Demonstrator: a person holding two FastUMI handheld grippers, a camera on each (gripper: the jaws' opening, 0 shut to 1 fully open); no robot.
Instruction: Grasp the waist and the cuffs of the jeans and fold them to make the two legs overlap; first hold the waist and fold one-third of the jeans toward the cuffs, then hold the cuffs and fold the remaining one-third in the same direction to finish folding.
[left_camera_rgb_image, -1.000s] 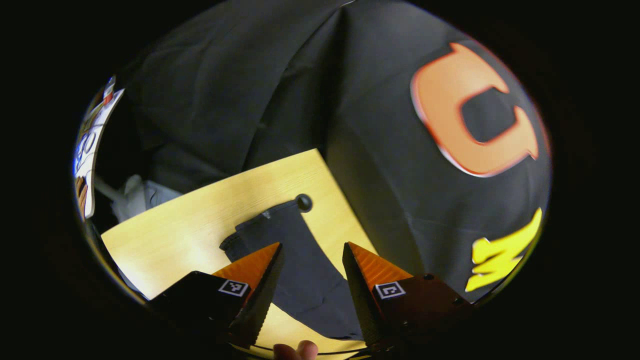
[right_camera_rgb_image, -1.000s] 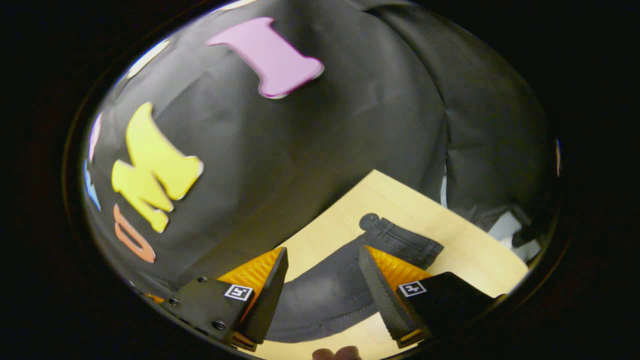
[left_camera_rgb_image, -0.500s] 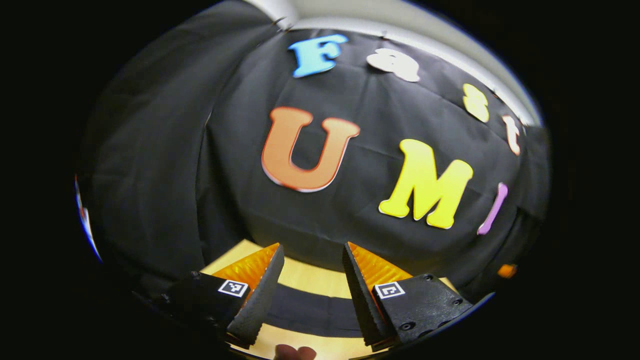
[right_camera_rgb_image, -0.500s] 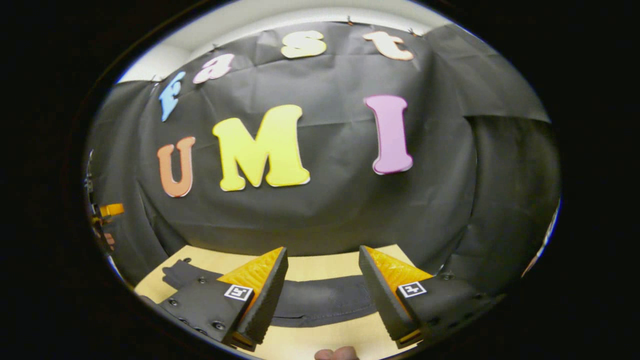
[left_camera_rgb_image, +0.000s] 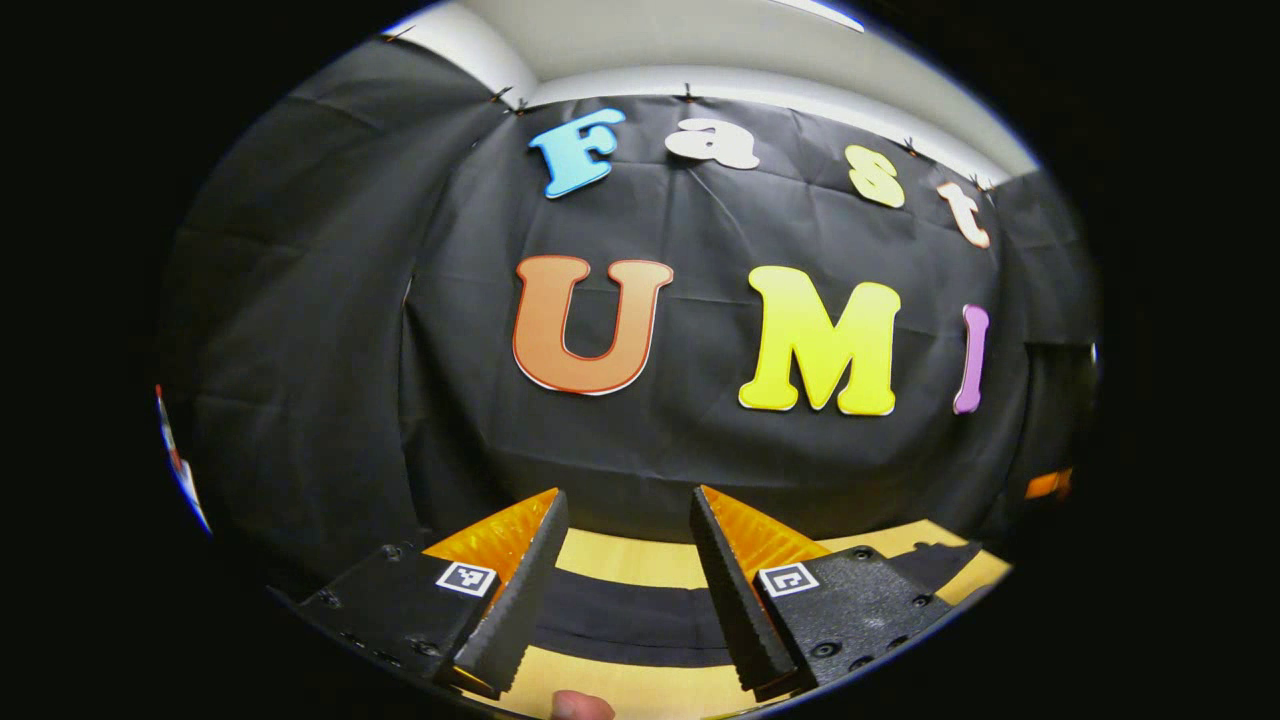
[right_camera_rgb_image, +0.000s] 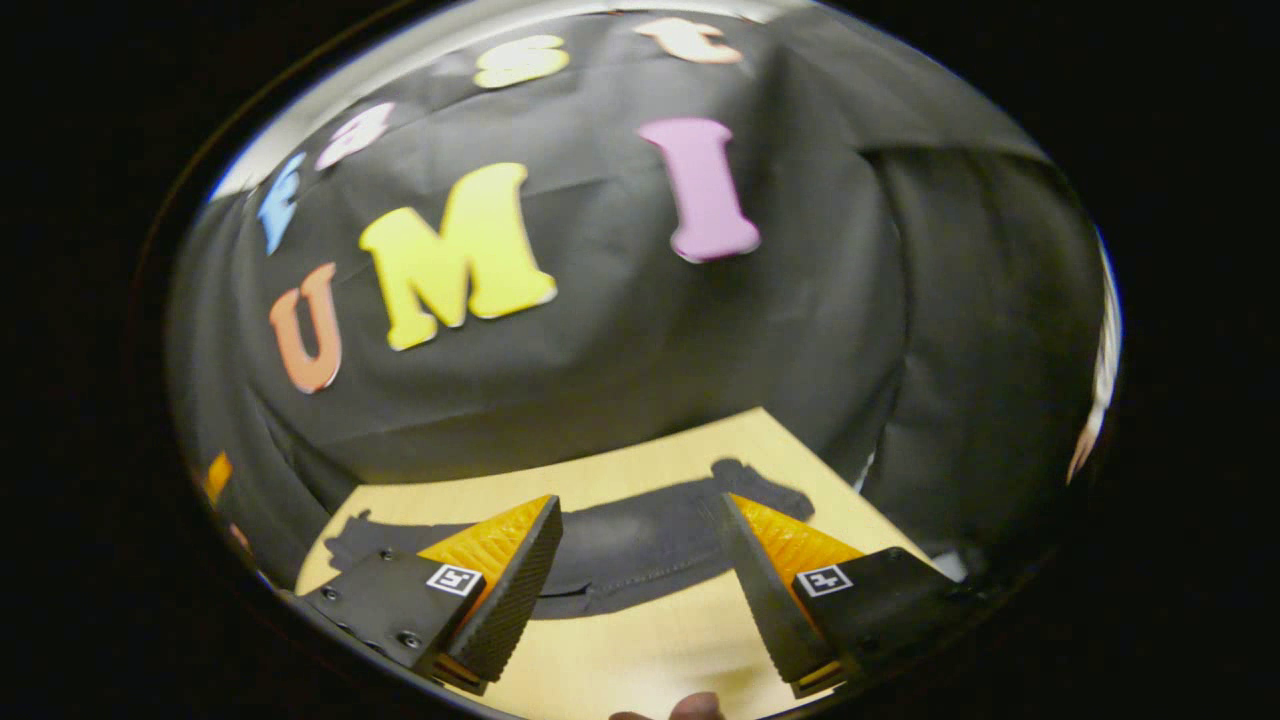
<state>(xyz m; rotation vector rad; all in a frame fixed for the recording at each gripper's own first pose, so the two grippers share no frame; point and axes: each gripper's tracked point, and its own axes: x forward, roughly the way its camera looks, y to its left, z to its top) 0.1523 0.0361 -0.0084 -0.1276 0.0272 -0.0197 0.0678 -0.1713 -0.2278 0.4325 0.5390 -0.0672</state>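
The jeans (right_camera_rgb_image: 620, 555) lie flat on the pale wooden surface (right_camera_rgb_image: 640, 650) as one long dark band, their long axis running crosswise to both cameras, roughly parallel to the black cloth wall behind. In the right gripper view the band stretches from a ragged end at the left to a broader, rounded end at the right (this looks like the waist, though the blur keeps me from being sure), and the right hand-held gripper (right_camera_rgb_image: 640, 590) hangs above and in front of it, fingers spread wide with nothing between them. In the left gripper view the jeans (left_camera_rgb_image: 625, 620) cross behind the left hand-held gripper (left_camera_rgb_image: 620, 590), which is likewise spread and empty, with the garment running on past its right finger towards the far corner of the surface (left_camera_rgb_image: 620, 690). Both tools point at the middle of the band, so the first grasp seems to call for each to travel sideways along the long axis: the right one looks nearer the broad end, the left one nearer the other.
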